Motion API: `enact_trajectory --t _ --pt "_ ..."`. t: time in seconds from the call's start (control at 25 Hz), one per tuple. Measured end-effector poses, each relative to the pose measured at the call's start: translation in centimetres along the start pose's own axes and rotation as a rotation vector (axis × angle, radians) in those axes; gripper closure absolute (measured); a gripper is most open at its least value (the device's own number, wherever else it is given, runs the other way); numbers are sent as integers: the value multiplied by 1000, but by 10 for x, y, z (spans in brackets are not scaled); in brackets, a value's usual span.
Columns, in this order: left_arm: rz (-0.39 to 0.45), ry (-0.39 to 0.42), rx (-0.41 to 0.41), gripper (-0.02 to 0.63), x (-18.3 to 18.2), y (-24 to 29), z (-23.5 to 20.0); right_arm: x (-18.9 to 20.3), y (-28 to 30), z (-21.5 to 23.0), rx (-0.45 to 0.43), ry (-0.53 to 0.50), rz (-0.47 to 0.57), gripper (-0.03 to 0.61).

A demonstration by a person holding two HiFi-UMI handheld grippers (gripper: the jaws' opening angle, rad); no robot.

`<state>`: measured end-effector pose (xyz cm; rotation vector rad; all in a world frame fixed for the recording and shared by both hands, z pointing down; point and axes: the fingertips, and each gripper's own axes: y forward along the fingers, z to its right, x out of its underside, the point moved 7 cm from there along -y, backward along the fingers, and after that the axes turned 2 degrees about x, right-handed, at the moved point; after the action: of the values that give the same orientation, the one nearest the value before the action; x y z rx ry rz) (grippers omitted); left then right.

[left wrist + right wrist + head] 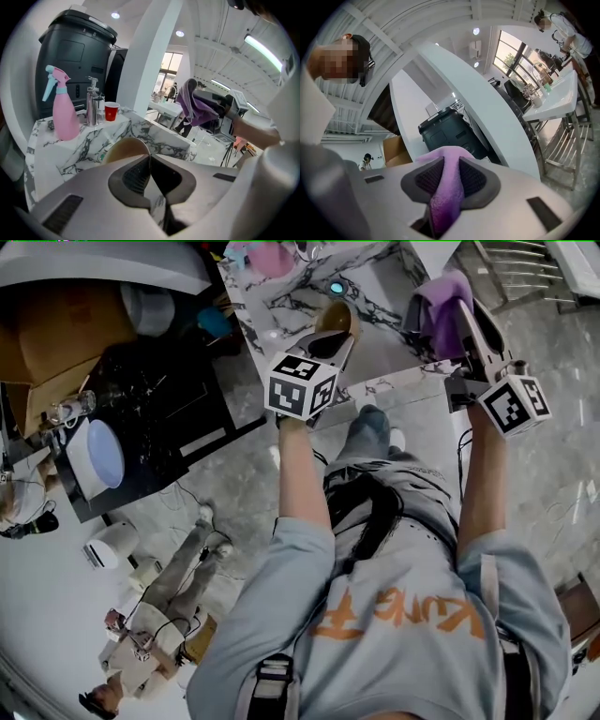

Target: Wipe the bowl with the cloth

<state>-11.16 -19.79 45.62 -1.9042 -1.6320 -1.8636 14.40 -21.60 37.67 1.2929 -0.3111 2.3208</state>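
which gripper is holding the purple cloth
The right gripper: the purple cloth is pinched between its fingers, while the left gripper clamps the rim of the brown bowl.

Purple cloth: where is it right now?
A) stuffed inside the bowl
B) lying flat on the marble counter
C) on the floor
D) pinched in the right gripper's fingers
D: in the right gripper view the purple cloth is squeezed between the fingers of the right gripper, apart from the bowl.
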Motion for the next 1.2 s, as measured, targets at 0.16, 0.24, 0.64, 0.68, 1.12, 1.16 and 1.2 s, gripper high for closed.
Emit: enact_trajectory --t 0.16,0.24,0.64,0.68,1.12,1.16,1.2 --pt "-48 9 67 583 6 23 -9 2 4 1 13 -15 -15 465" --pt "-79 20 93 583 8 34 -12 0 4 0 19 -23 -20 463" --pt "-264 255 83 583 23 92 -21 8 2 2 85 -71 -75 465" --pt "-281 287 82 583 25 97 -22 9 2 2 89 -74 -81 465" --pt "-370 448 104 583 44 133 -23 18 7 -1 126 -106 -155 464" --pt "-374 453 108 583 45 135 -23 18 7 -1 128 -108 -159 465" --pt "-378 456 112 583 46 137 -23 18 8 -1 131 -110 -161 463"
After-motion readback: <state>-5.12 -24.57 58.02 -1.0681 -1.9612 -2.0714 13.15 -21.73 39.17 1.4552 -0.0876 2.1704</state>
